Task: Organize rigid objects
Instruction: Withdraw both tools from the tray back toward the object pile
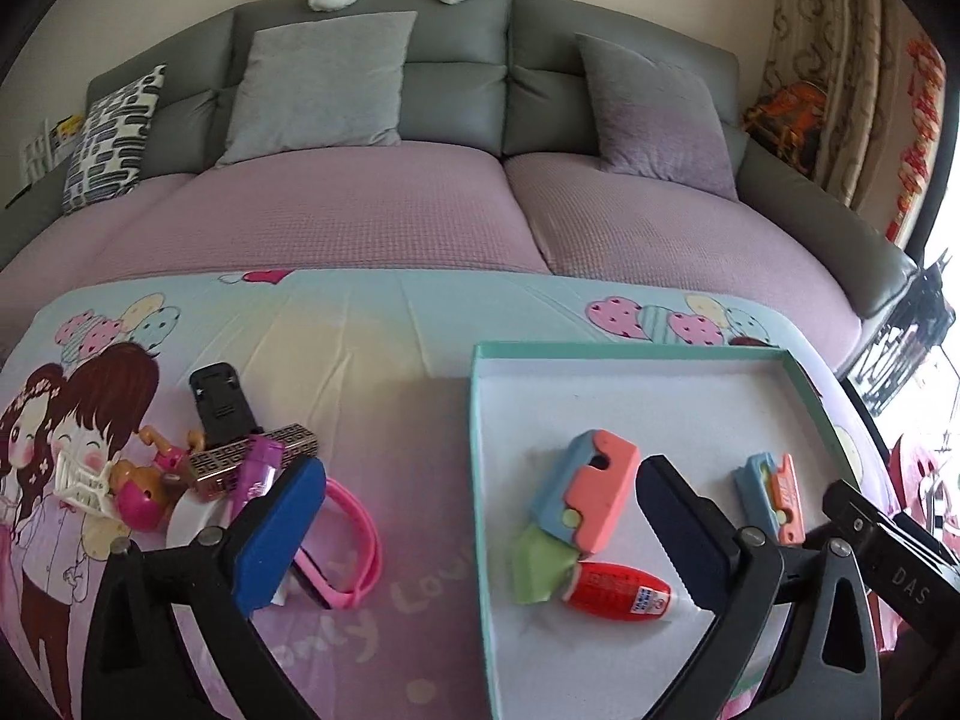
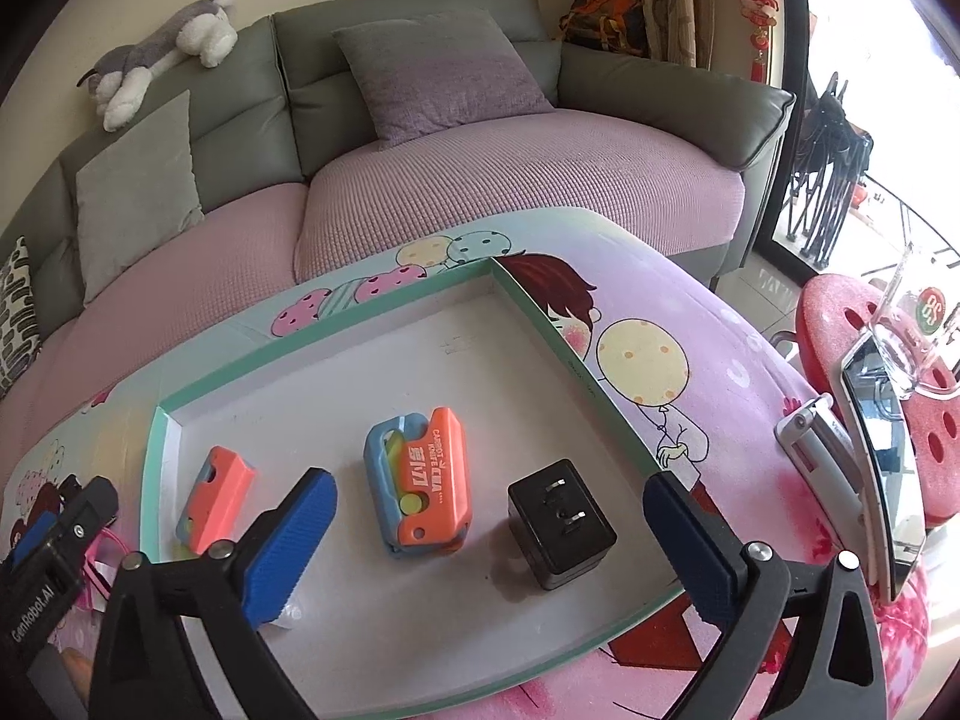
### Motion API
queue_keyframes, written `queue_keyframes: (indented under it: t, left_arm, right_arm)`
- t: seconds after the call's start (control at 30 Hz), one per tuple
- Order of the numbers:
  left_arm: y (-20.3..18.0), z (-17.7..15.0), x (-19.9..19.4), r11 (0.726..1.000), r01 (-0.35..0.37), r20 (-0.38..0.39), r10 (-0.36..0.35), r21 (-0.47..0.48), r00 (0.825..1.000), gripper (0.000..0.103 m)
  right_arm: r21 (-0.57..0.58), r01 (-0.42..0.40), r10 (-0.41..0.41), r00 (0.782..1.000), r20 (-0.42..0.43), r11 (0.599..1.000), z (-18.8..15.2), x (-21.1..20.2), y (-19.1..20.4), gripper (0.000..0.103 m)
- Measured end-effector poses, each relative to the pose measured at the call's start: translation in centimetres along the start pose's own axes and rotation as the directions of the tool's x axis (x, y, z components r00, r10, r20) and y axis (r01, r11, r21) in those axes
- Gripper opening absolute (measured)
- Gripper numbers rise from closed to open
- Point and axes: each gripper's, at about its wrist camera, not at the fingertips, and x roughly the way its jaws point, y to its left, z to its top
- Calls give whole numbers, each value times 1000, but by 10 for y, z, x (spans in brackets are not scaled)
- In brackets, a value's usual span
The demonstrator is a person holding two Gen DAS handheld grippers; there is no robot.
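Observation:
A shallow teal-rimmed white tray [image 1: 480, 480] [image 2: 540, 306] lies on the cartoon-print table. In it are a large blue-and-salmon carrot toy with green tip [image 1: 585, 489] [image 2: 216, 495], a smaller orange-and-blue one [image 1: 771, 495] [image 2: 420, 489], a red tube [image 1: 615, 591] and a black plug cube [image 2: 561, 531]. Left of the tray is a pile: a black stand [image 1: 219, 399], a patterned gold box [image 1: 252, 462], a purple item [image 1: 258, 468], pink glasses [image 1: 357, 546], a white clip [image 1: 84, 486]. My left gripper [image 1: 474, 531] is open over the tray's left rim. My right gripper [image 2: 489, 549] is open and empty above the tray's front.
A grey sofa with pink cover and cushions [image 1: 360, 204] stands behind the table. A red perforated stool [image 2: 864, 360] with a glass mug [image 2: 912, 324] stands at the right. A silver phone [image 2: 822, 450] and a mirror-like strip [image 2: 882, 456] lie at the table's right edge.

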Motion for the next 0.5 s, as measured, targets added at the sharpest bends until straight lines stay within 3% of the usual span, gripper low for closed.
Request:
queue_keyframes:
  t: [0.17,0.3,0.5]
  left_arm:
    - [24,0,4,995,-57,-2,57,-78,998,103]
    - [35,-2,5,991,-56,-9,56,-124,998,103]
    - [39,-2,1,990,-80,-3,80,-120,997,103]
  right_arm:
    - [-4,8,-8,1000,6,1000,0,0,1,103]
    - [-13,6,-6,1000,4,1000,0,0,4,103]
    - [-40,-5,6,1000,19,999,0,-3,14,103]
